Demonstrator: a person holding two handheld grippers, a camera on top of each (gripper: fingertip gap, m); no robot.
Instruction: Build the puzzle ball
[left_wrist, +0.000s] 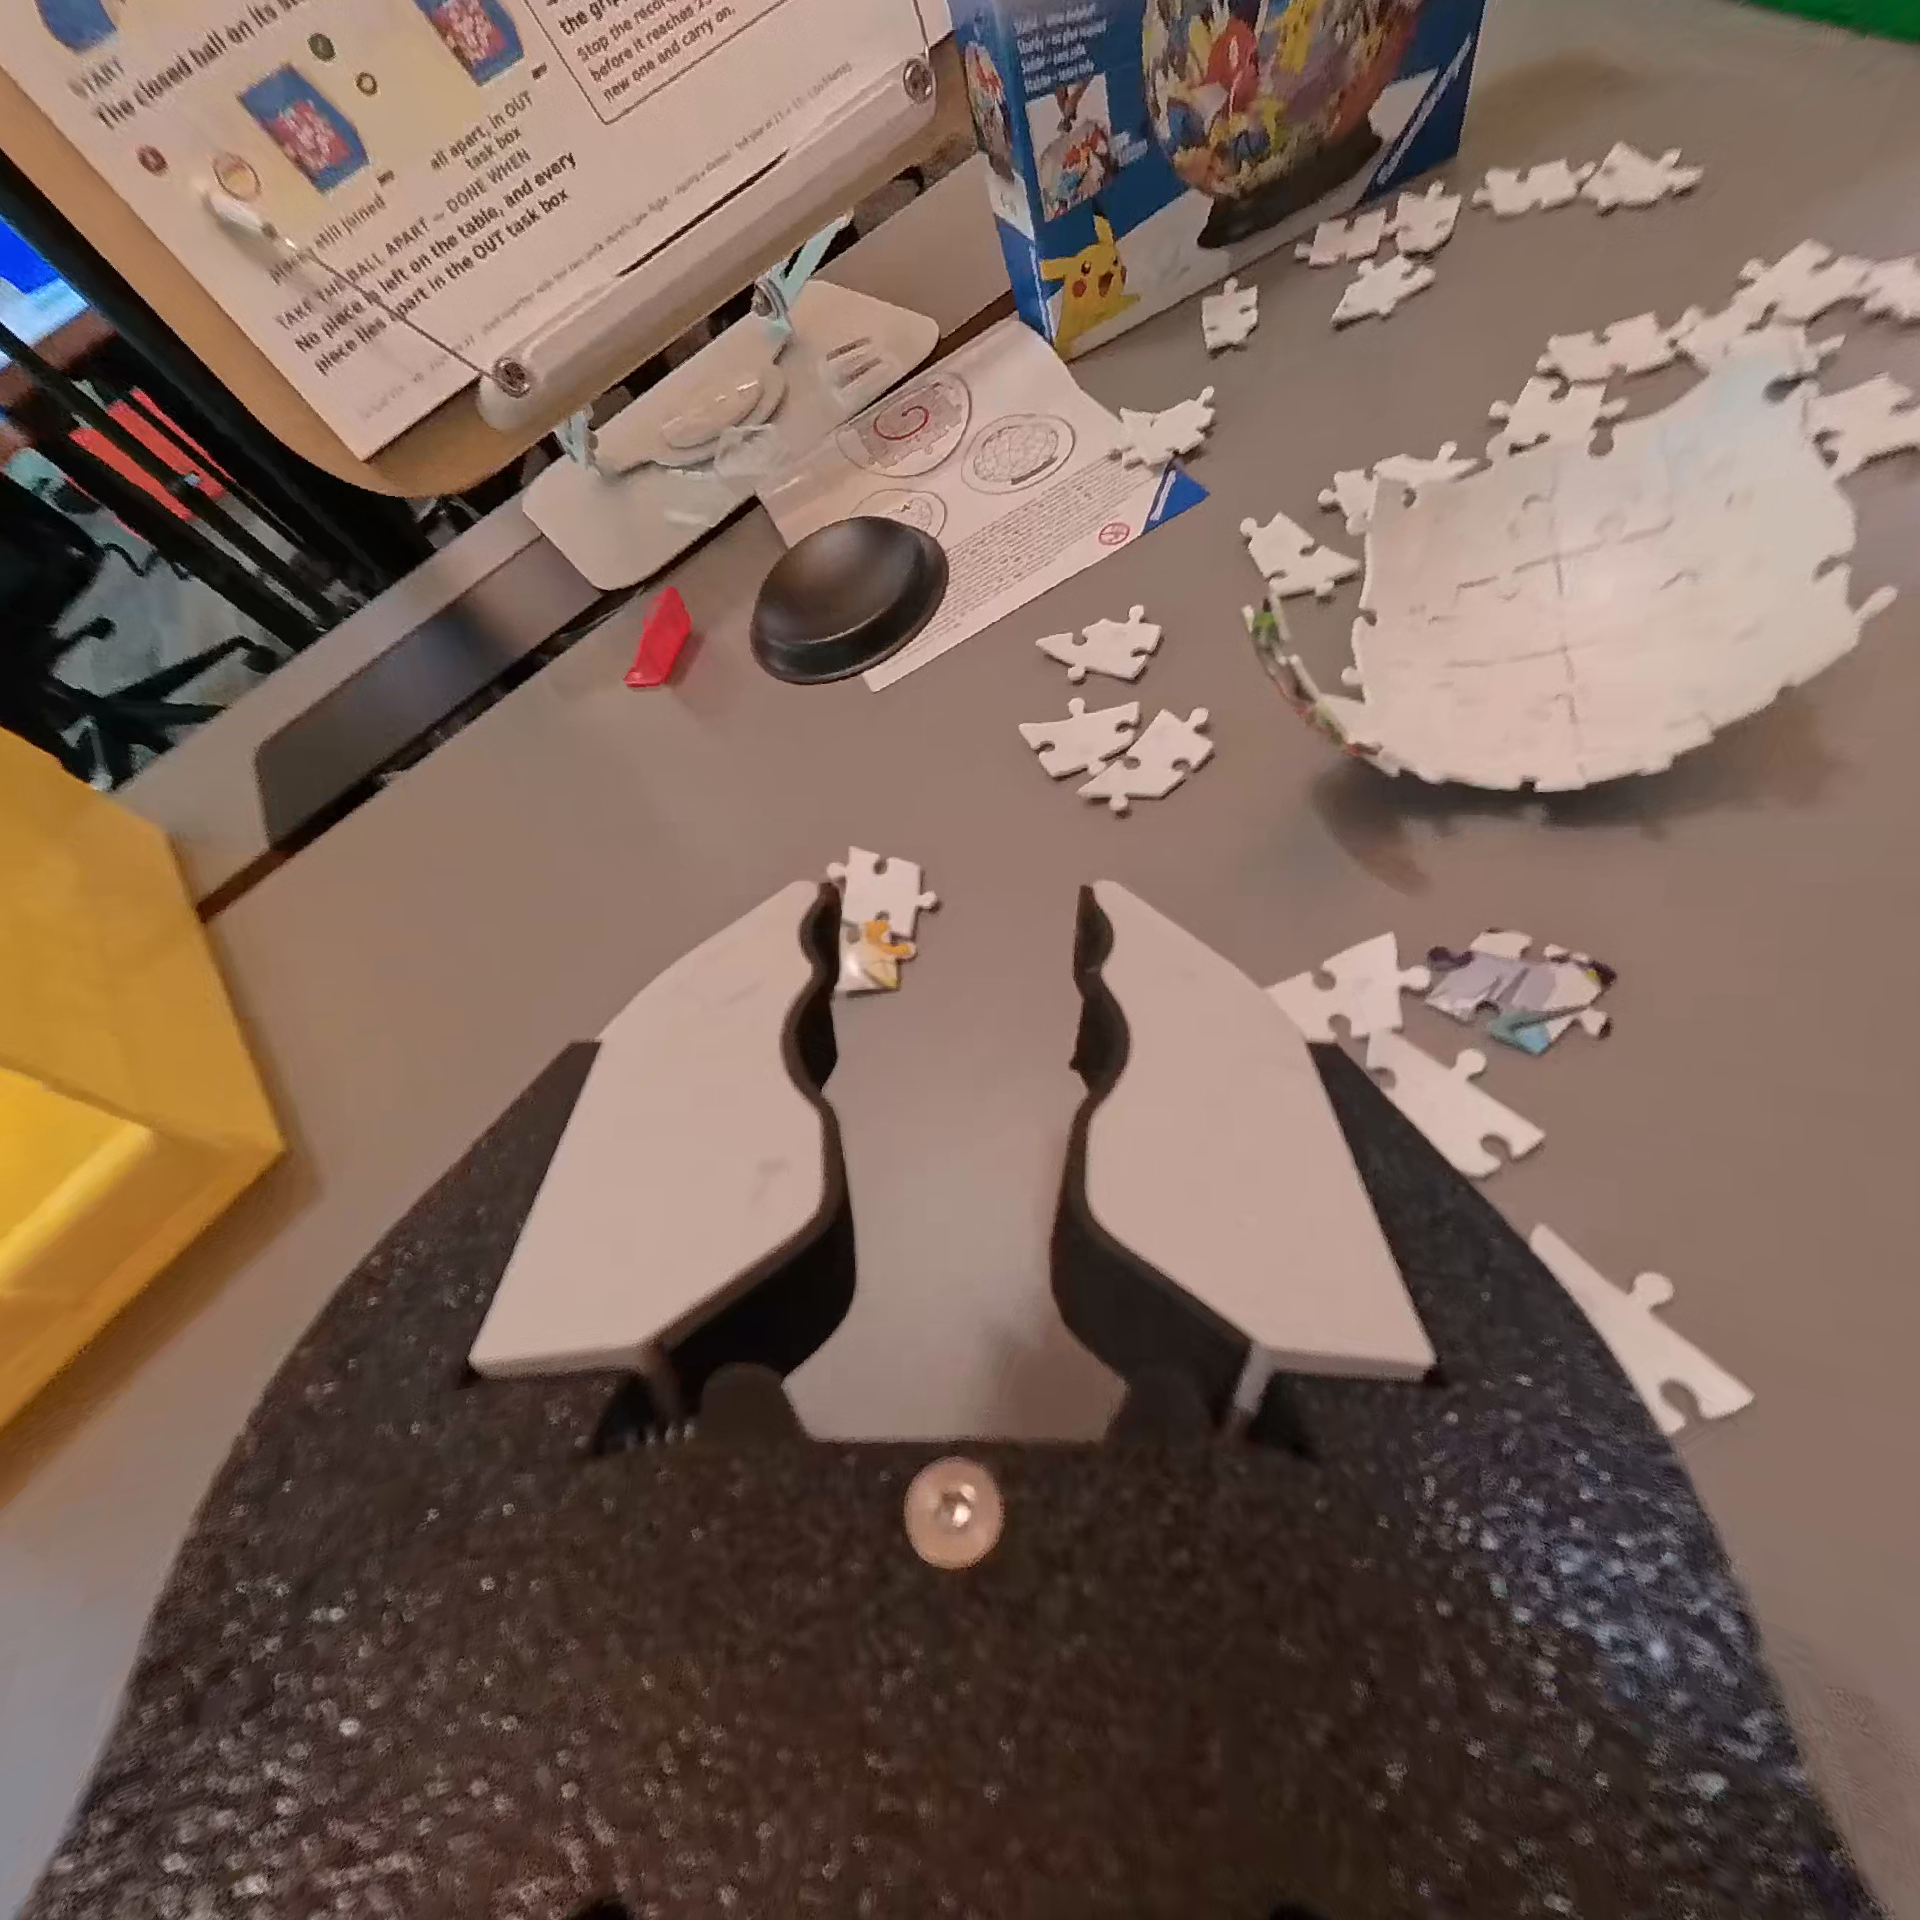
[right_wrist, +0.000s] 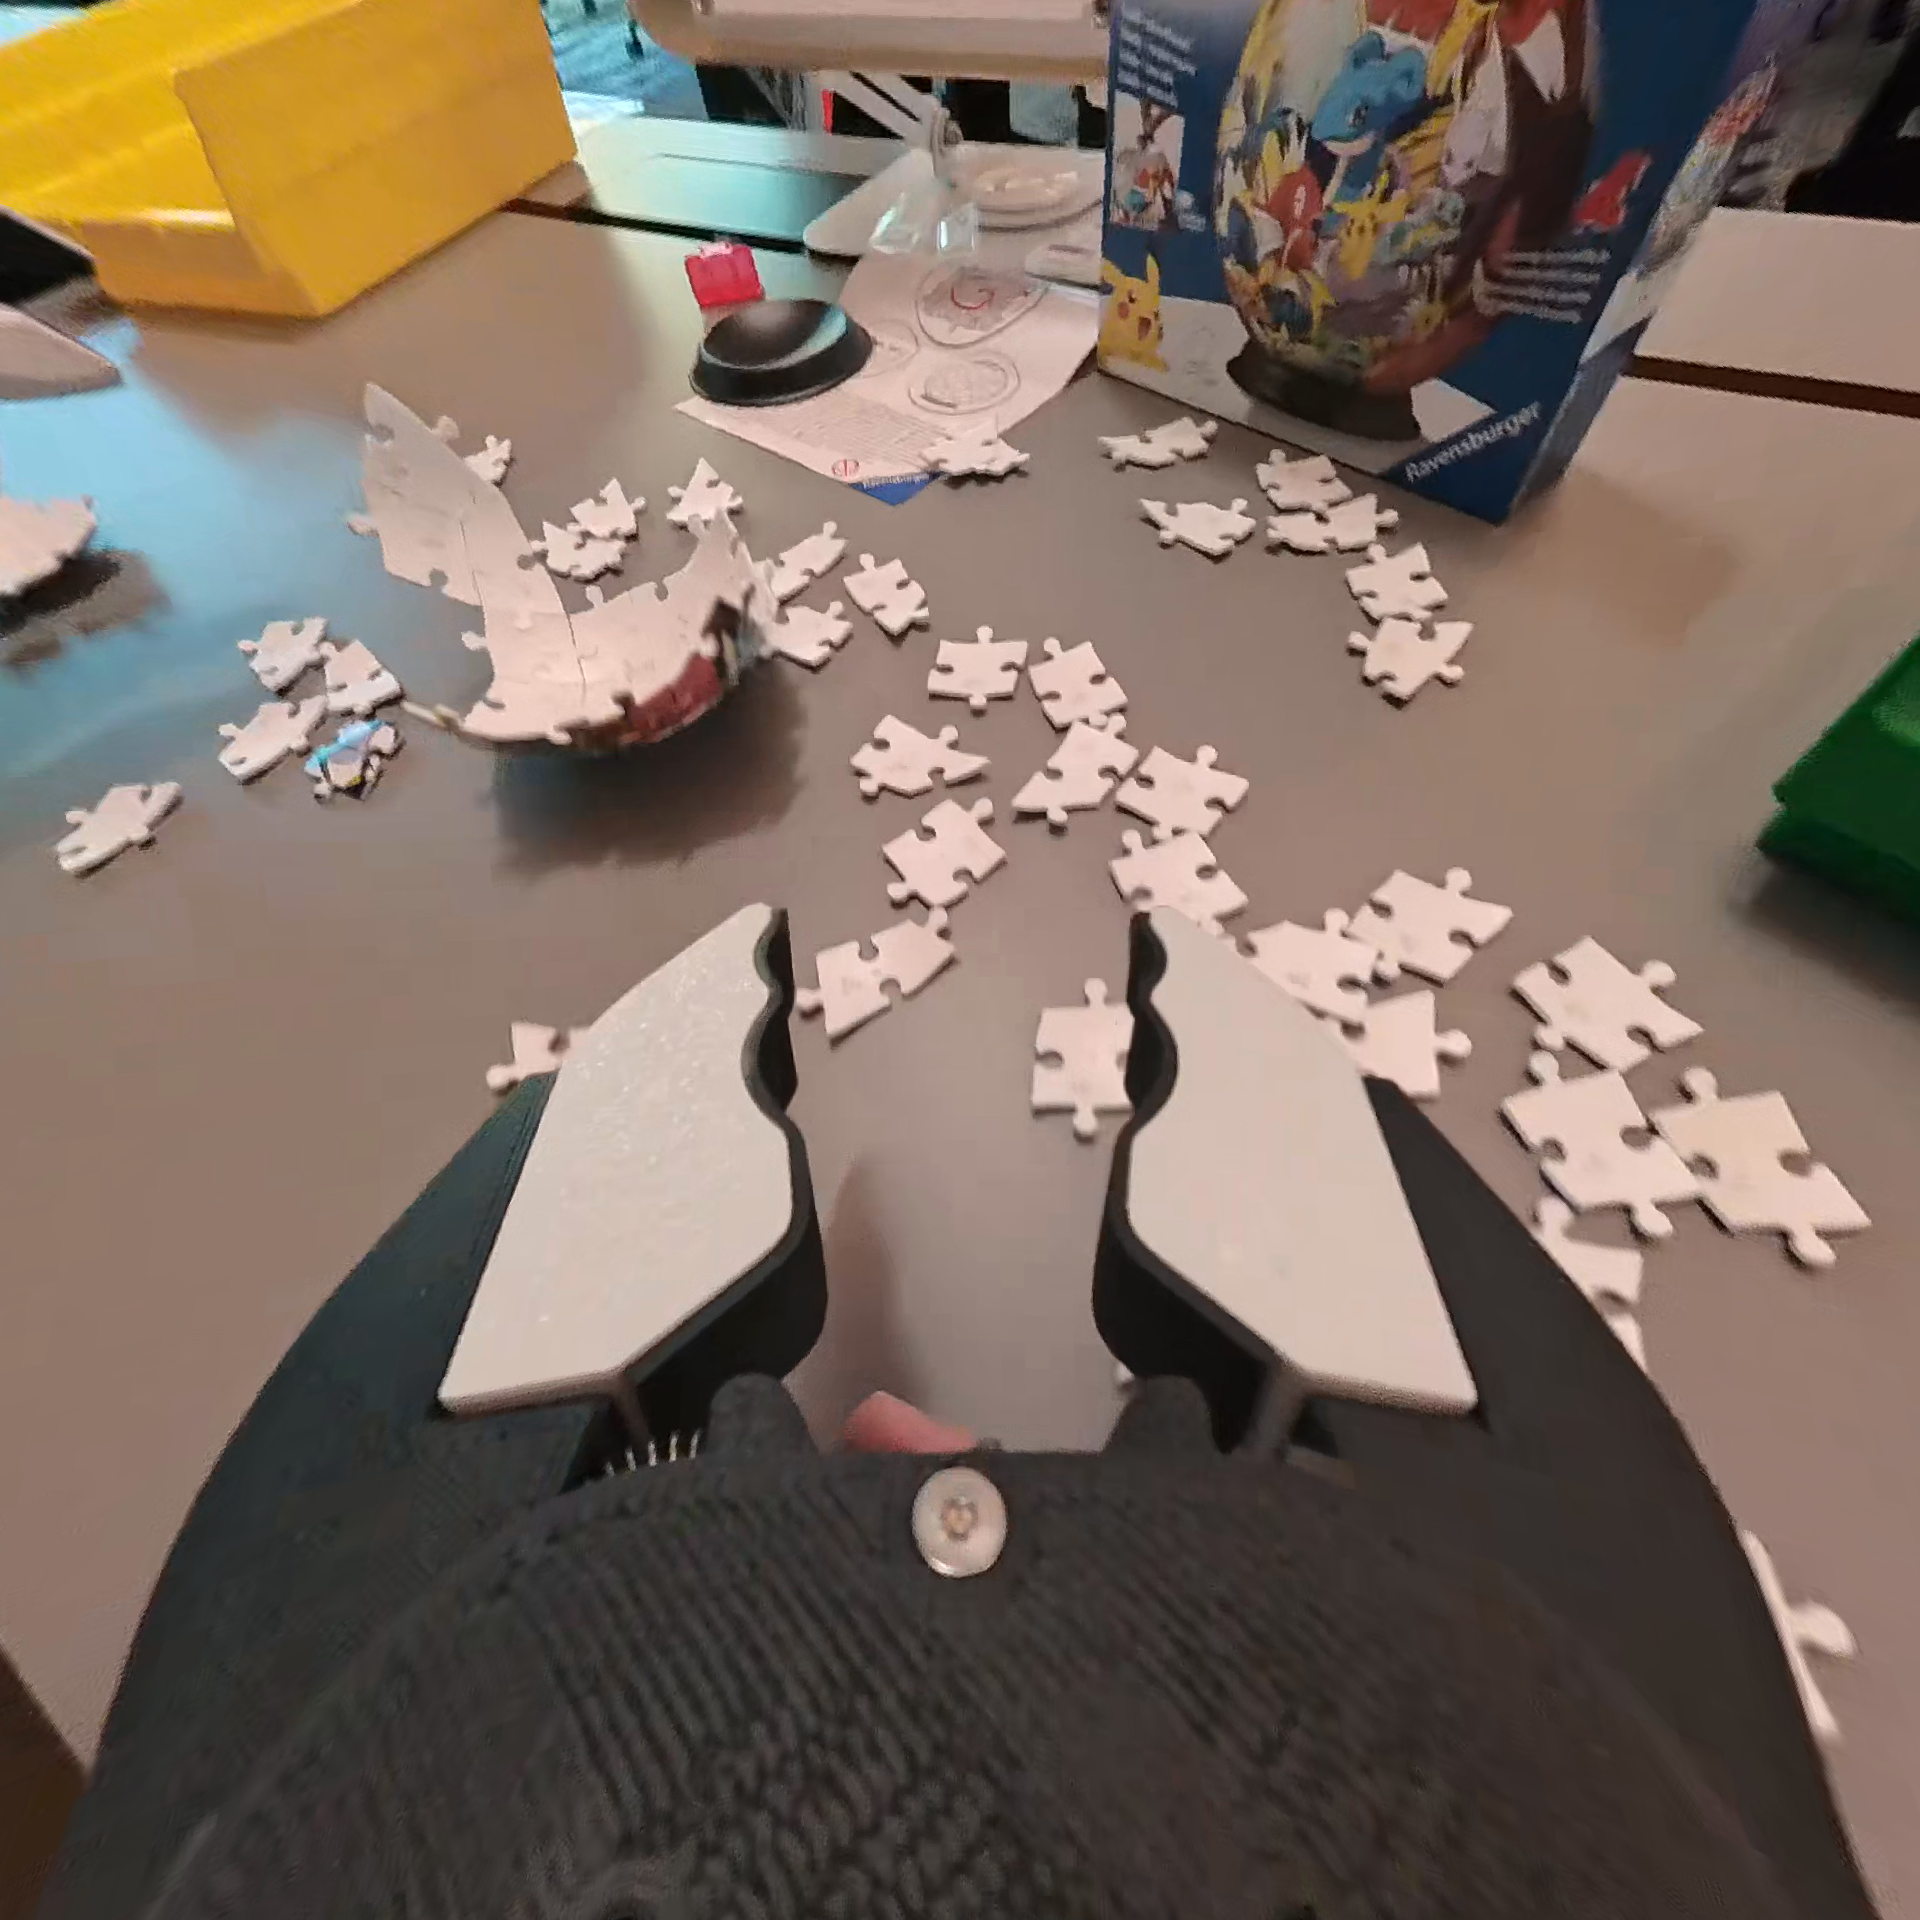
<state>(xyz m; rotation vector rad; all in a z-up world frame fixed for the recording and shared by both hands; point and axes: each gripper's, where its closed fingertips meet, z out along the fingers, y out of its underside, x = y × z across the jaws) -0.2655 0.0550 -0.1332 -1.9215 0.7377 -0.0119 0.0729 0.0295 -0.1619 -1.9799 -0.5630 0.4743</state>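
A joined bowl-shaped section of the puzzle ball (left_wrist: 1590, 634) lies white side up on the grey table, right of centre in the left wrist view; it also shows in the right wrist view (right_wrist: 561, 623). Several loose white pieces (right_wrist: 1081, 769) lie scattered around it. My left gripper (left_wrist: 956, 914) is open and empty above the table, with two small pieces (left_wrist: 883, 914) beside its left fingertip. My right gripper (right_wrist: 961, 935) is open and empty, low over loose pieces; one piece (right_wrist: 1081, 1049) lies by its right finger. The black ball stand (left_wrist: 847, 603) sits on an instruction sheet (left_wrist: 1029, 488).
The blue puzzle box (right_wrist: 1382, 239) stands at the back of the table. A yellow bin (left_wrist: 94, 1091) is at the left, also in the right wrist view (right_wrist: 301, 156). A green bin (right_wrist: 1860, 790) is at the right edge. A small red object (left_wrist: 660, 634) and a white tablet stand (left_wrist: 665, 468) are near the stand. The grippers' ends are close to 35 cm from one another. From either gripper's tips it is about 15 cm to the puzzle ball (left_wrist: 1590, 634).
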